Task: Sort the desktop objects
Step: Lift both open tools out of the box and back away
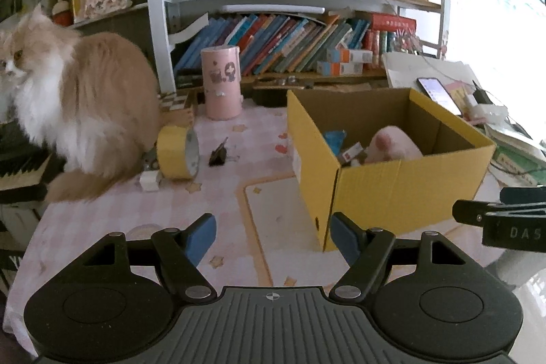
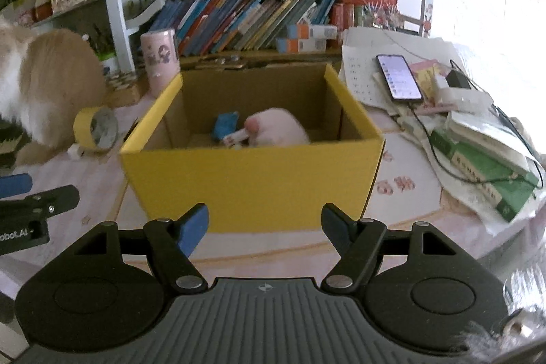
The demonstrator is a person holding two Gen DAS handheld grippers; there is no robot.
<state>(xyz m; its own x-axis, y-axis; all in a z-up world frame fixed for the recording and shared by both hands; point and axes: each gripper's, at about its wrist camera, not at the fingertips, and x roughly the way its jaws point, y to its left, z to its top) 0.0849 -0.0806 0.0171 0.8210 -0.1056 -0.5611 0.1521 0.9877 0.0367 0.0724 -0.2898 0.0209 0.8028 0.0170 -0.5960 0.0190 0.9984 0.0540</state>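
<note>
1. The cardboard box is bright yellow outside, plain brown inside.
2. In it: a pale pink plush thing with a darker pink spot, plus something blue.
3. The tape roll is yellow too.
4. The tablecloth is a soft pink-and-white check with little tan stars, and has a cream panel edged in tan.
5. The cylinder tin is pink with dark cartoon prints.
6. The cat is orange-cream with a white chest.
7. The binder clip is black.
8. Both the left gripper and the right gripper are black, with blue pads.
9. On the right sits a green book.
</note>
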